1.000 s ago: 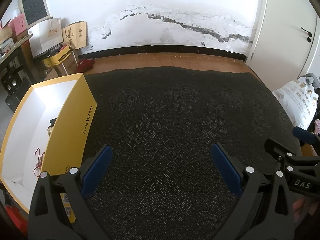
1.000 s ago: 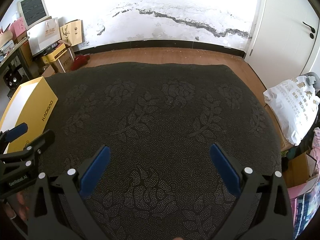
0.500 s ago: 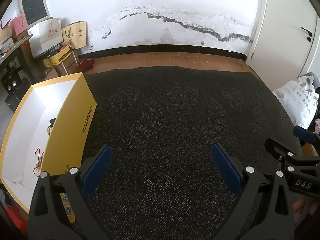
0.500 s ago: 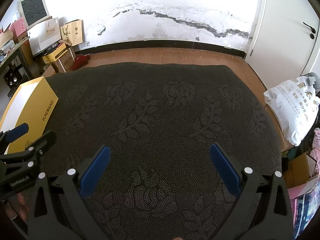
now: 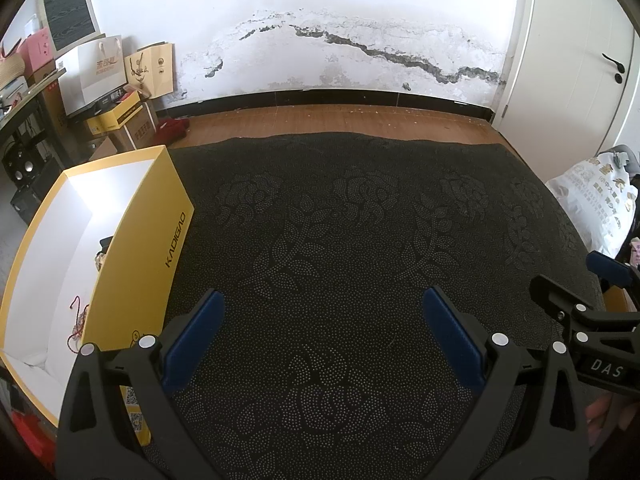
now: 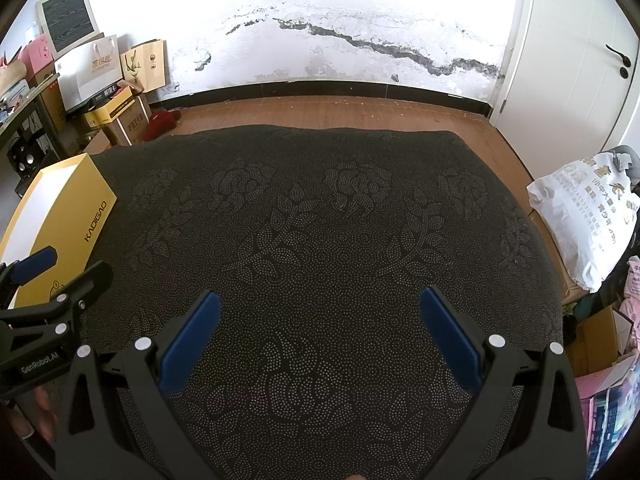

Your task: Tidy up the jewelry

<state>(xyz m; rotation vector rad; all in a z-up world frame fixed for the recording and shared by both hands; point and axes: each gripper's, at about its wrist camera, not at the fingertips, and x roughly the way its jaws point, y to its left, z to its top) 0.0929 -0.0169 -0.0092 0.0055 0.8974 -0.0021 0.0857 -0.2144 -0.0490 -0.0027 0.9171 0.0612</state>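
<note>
Dark rose-patterned cloth (image 5: 340, 264) fills centre frame; wooden floor (image 5: 340, 120) and cracked white wall (image 5: 360, 48) across the top, white door (image 5: 572, 60) upper right. Yellow box (image 5: 136, 256) at left edge, open, white inside; red cord jewelry (image 5: 78, 322) on its floor, lower left. Left gripper (image 5: 324, 328) and right gripper (image 6: 320, 326) both spread wide, empty, above the cloth. Since the earlier frames: essentially no change, views barely shifted.

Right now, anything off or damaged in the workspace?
Workspace looks fine: both grippers open and empty over the dark mat, red cord inside the yellow box. Only oddity: a long crack and peeling paint on the back wall.
</note>
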